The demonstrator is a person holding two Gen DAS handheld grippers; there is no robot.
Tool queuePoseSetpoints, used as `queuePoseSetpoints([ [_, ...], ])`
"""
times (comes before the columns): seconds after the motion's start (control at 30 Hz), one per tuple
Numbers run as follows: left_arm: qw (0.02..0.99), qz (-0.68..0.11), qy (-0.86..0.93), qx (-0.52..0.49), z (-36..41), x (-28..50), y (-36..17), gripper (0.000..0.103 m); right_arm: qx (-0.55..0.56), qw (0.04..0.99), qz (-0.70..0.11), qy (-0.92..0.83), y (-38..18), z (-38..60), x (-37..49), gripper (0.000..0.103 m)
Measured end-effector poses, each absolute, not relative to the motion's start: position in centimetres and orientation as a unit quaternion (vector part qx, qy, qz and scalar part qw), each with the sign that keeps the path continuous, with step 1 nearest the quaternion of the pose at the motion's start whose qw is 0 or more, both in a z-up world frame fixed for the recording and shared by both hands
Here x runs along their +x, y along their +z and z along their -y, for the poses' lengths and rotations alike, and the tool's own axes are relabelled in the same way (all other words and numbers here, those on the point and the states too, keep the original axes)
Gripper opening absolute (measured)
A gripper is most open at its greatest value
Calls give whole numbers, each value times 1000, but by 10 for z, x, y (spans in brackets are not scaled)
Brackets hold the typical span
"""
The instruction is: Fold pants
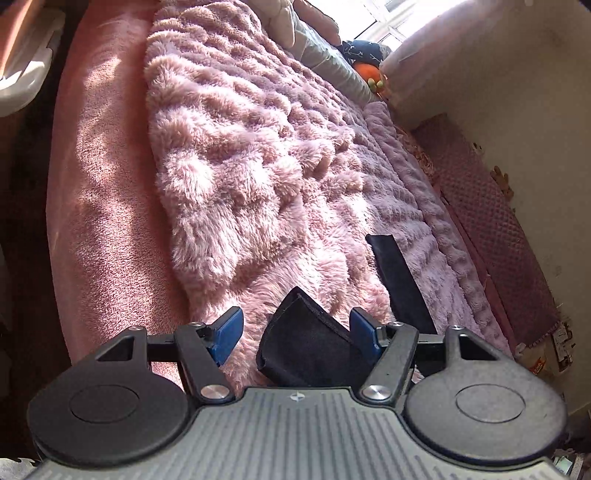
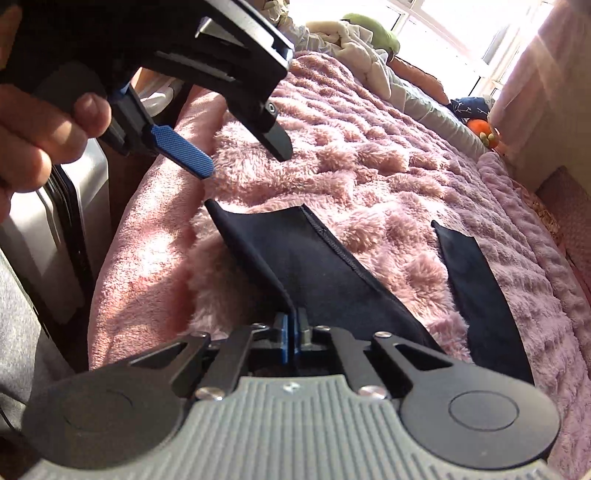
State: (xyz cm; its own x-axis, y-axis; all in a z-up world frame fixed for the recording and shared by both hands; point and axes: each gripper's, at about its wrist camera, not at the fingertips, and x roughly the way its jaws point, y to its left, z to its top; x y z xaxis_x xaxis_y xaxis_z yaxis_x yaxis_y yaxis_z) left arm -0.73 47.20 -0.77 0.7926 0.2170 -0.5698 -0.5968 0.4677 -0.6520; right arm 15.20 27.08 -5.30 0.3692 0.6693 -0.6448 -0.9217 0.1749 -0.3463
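Dark navy fabric pants (image 2: 314,258) stretch lengthwise up the fluffy pink plush blanket (image 2: 369,166); our right gripper (image 2: 293,328) clamps their edge, left gripper (image 1: 295,332) gapes.

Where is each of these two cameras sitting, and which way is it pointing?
Left wrist: on the left gripper, looking forward and down along its open jaws over the fluffy blanket; a pants leg end lies between the jaws, untouched.
Right wrist: on the right gripper, looking the same way; its jaws are shut on a pants fold. The left gripper and a hand show top left.
Shared: pants, blanket, bright window.
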Motion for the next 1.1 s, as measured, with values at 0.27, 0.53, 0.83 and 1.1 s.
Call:
queuePoseSetpoints([
  [0.27, 889, -225, 226, -329, -462, 39, 24, 76, -240, 800, -151, 528, -6, -246, 229, 0],
  [0.53, 852, -312, 215, -362, -467, 118, -19, 75, -198, 823, -127, 517, 14, -260, 321, 0],
  [0.83, 872, -358, 205, -264, -432, 156, -33, 74, -156, 807, -125, 556, 19, -281, 399, 0],
  [1.1, 868, -369, 204, -262, -430, 170, -42, 74, -91, 802, -192, 558, -15, -290, 470, 0],
])
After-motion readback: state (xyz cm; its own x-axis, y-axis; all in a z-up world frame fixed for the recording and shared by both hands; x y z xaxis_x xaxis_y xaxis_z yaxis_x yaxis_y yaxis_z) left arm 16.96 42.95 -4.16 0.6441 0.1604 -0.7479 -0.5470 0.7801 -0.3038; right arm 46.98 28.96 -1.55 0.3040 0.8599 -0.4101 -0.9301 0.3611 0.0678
